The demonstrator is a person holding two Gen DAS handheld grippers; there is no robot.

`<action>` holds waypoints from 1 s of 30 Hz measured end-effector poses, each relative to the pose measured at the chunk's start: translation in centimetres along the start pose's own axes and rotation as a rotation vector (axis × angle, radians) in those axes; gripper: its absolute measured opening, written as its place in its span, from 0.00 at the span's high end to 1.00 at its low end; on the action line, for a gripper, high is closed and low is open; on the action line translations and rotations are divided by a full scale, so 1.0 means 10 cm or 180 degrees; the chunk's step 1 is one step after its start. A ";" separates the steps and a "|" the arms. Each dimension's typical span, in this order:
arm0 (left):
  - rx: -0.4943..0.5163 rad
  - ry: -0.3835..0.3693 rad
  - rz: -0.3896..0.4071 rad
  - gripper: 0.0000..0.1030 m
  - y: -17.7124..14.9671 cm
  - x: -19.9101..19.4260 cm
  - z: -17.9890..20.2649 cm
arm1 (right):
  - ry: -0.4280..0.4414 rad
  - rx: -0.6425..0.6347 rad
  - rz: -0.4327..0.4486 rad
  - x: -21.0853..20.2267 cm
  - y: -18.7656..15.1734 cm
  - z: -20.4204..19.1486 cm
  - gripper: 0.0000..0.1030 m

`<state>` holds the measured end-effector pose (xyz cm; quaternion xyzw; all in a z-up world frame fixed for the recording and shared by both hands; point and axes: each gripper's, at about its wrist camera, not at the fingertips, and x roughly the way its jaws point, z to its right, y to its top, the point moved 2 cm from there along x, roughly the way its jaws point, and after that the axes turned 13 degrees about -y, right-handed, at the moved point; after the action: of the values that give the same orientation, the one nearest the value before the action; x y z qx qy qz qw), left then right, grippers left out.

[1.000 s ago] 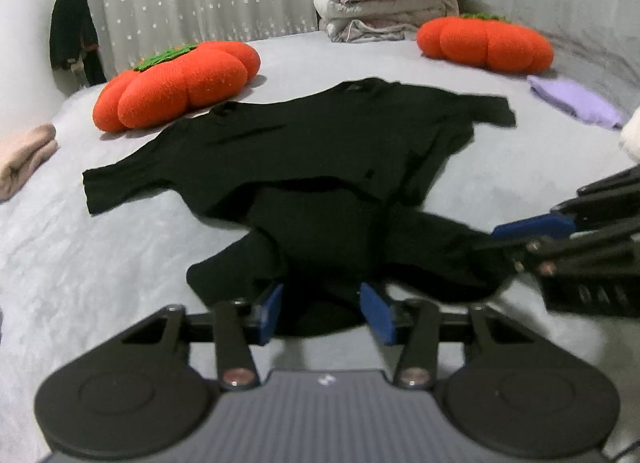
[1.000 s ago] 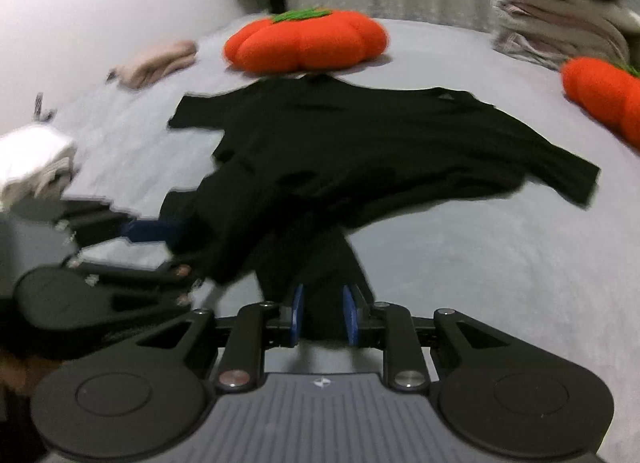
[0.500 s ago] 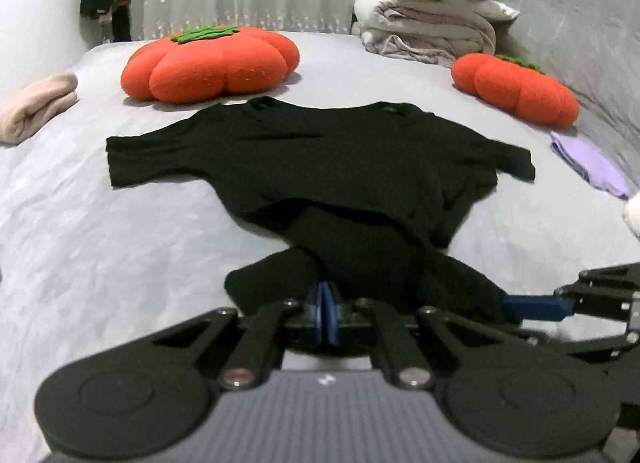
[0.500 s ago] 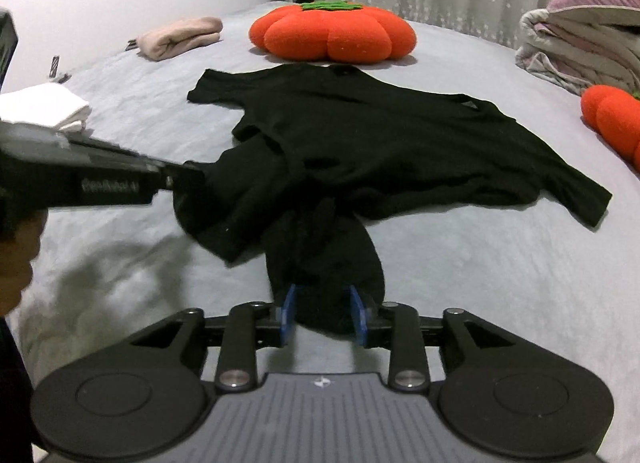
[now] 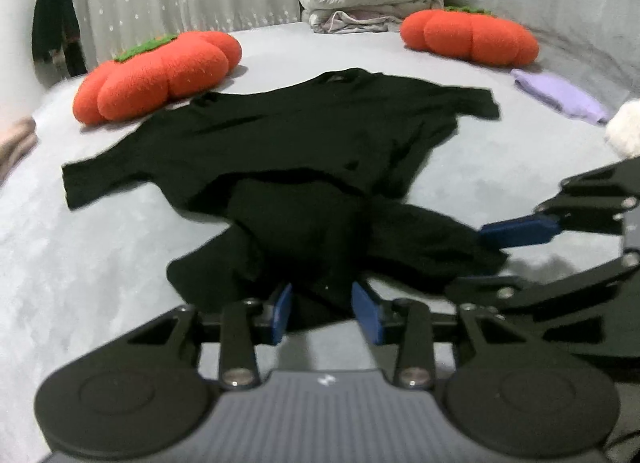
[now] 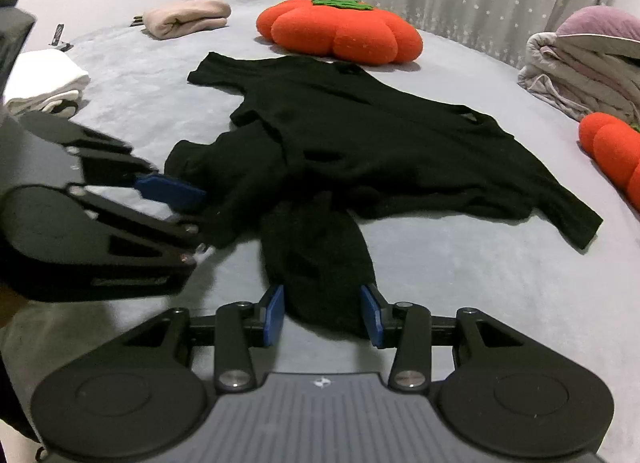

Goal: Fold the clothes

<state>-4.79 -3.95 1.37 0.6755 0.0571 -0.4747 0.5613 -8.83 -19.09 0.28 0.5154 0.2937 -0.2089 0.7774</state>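
A black T-shirt [image 5: 304, 131] lies on the grey bed [image 5: 80, 263], its lower part bunched toward me. My left gripper [image 5: 322, 313] has just been opening, fingers apart around the hem; my right gripper [image 6: 322, 313] has just been closing, fingers apart either side of another fold, not pressing
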 end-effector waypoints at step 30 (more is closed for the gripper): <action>-0.0773 -0.0377 0.0296 0.92 0.10 -0.64 -0.61 | -0.0242 0.1703 0.0554 -0.61 -0.01 1.58 0.91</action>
<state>-4.17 3.54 6.12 0.5754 0.0496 -0.4768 0.6627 -9.58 -33.58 9.01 0.7174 0.1535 -0.2306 0.6393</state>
